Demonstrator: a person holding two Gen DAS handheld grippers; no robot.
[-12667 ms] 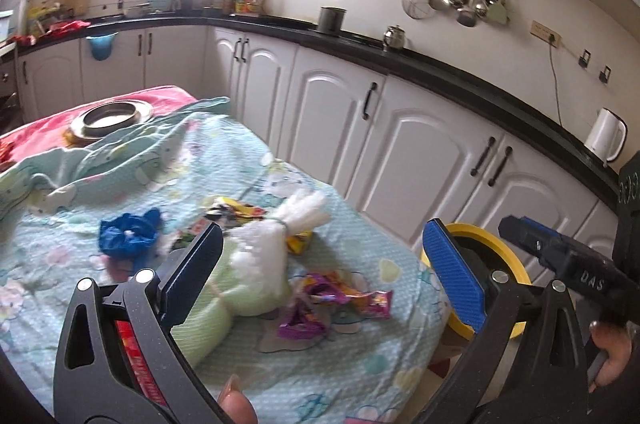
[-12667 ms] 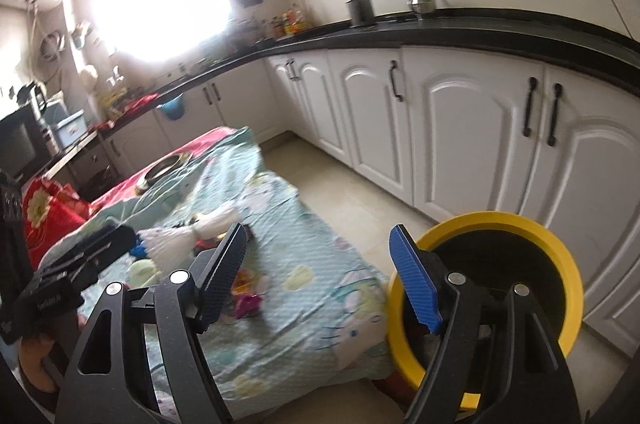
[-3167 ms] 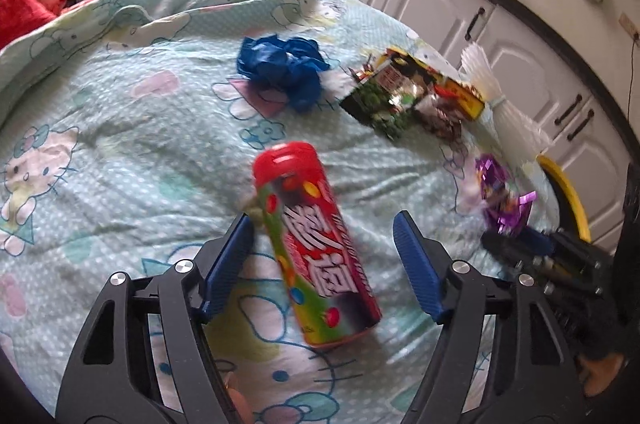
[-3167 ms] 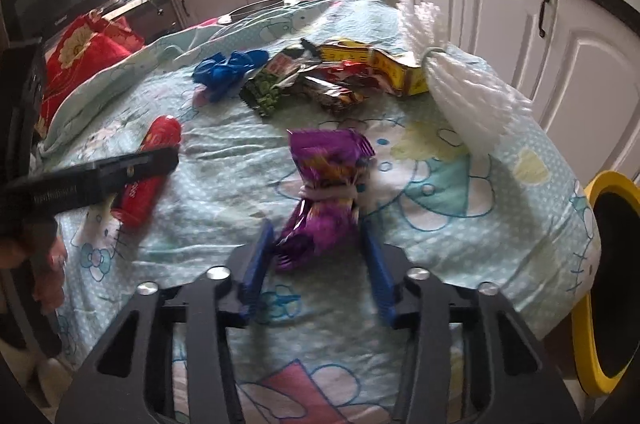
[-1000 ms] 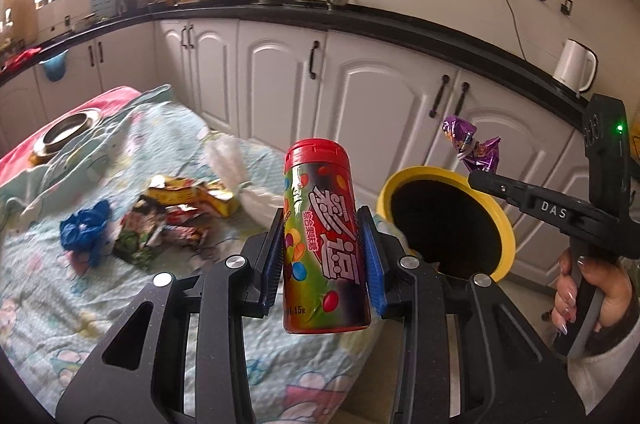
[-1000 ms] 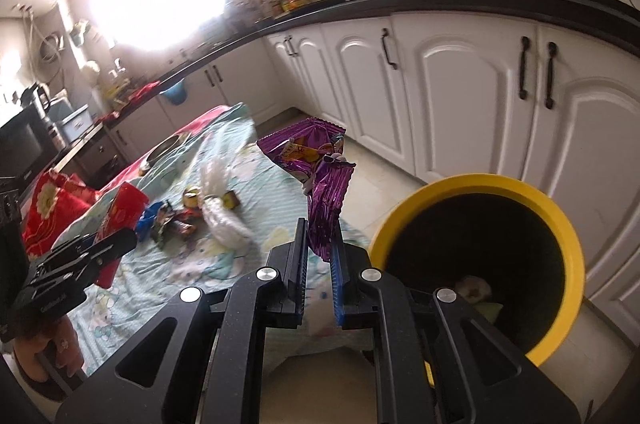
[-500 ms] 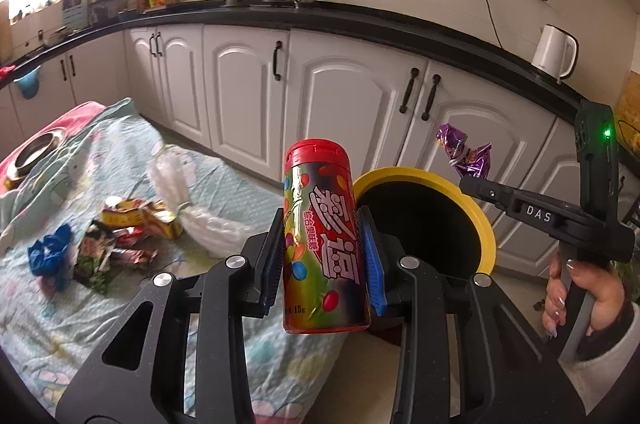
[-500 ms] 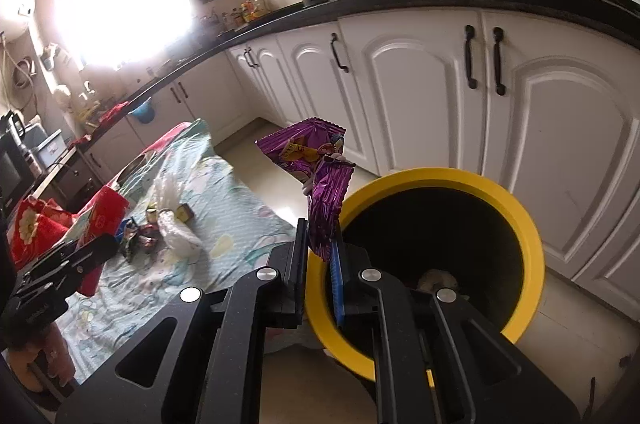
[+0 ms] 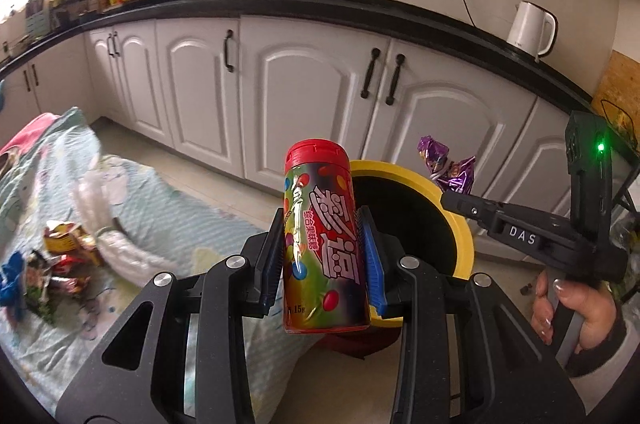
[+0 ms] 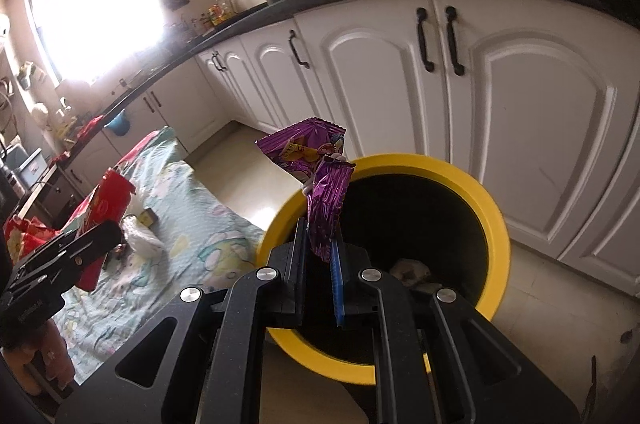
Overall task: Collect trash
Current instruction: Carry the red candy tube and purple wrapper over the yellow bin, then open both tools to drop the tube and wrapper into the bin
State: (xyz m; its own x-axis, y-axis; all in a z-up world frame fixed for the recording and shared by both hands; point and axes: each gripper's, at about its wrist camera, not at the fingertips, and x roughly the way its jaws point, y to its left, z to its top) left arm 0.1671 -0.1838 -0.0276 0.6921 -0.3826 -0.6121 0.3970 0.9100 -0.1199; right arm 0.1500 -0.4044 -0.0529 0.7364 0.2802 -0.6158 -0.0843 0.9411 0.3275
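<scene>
Yellow bin (image 10: 496, 224) looks bigger and closer than a moment ago. The left gripper (image 9: 323, 252) squeezes the red candy can (image 9: 322, 244) near it, and the right gripper (image 10: 320, 256) pinches the purple wrapper (image 10: 320, 175) over its hole. Only the right view shows trash lying inside; only the left shows a white kettle (image 9: 532, 27).

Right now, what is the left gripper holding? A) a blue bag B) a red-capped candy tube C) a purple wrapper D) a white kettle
B: the left gripper is clamped on the red-capped candy tube, while the purple wrapper sits in the right gripper.
</scene>
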